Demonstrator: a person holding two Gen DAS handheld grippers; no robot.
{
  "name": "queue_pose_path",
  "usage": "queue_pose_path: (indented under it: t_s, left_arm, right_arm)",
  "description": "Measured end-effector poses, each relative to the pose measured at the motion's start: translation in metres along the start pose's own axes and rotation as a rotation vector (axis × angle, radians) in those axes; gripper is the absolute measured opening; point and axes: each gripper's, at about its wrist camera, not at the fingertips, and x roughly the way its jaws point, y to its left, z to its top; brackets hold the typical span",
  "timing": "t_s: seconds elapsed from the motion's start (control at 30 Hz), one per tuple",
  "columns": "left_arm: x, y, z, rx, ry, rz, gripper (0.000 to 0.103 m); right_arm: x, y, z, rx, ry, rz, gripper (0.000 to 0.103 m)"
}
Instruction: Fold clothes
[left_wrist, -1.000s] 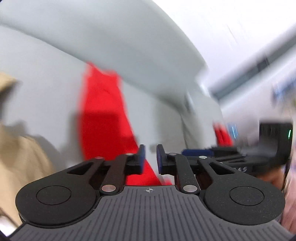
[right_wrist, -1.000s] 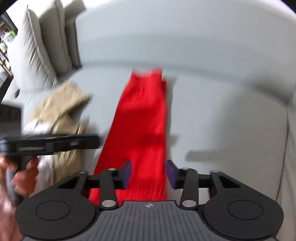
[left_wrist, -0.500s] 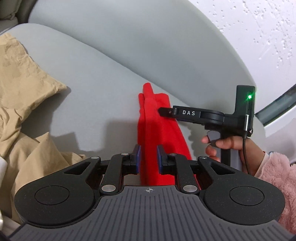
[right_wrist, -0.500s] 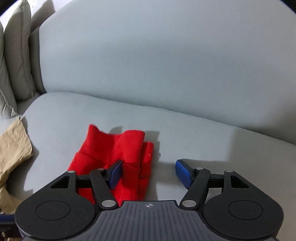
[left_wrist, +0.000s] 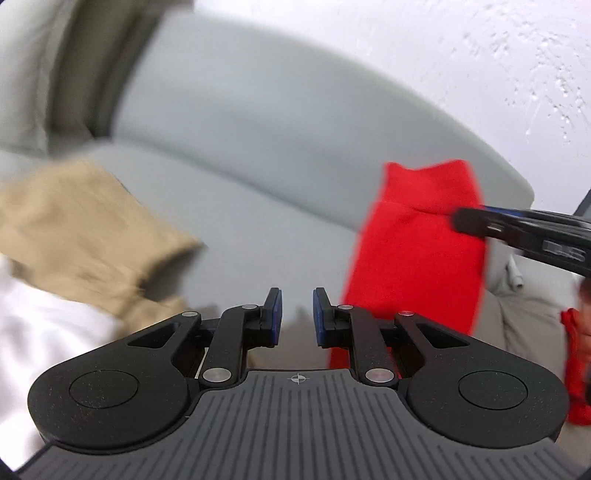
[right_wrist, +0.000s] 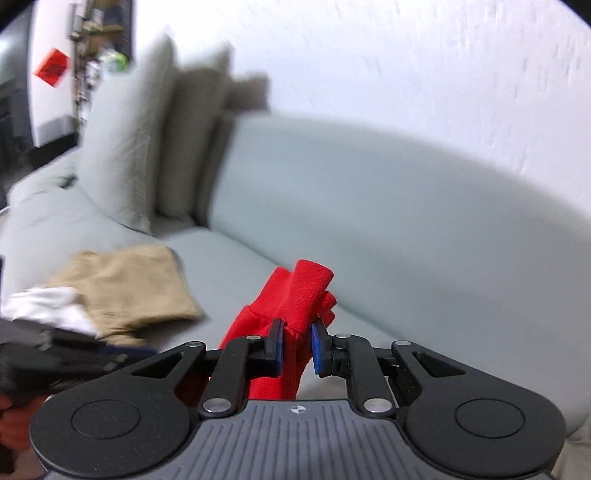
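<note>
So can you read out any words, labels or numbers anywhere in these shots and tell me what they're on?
White lettering on the right claw, seen from the left wrist view: too blurred to read.
Red diamond sign on the far wall: blurred, no text legible.
Nothing else carries text.

Motion blur smears the tan garment (left_wrist: 85, 229) and the white cloth (left_wrist: 44, 325) beside it in the left wrist view, so their folds and edges cannot be read. The red garment (left_wrist: 417, 251) runs down behind the left hand-held gripper (left_wrist: 294, 317), its lower end hidden. The right hand-held gripper (right_wrist: 297, 345) covers the red cloth's lower part. Shelf items (right_wrist: 99, 40) at far left are too blurred to identify.
</note>
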Motion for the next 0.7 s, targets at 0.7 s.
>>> queue_pose_path:
  t_s: [0.7]
  left_arm:
    - [-0.183,-0.066,-0.125,0.117,0.167,-0.004,0.018]
  right_arm:
    - [-0.23,0.09,-0.169,-0.284,0.164,0.07,0.049]
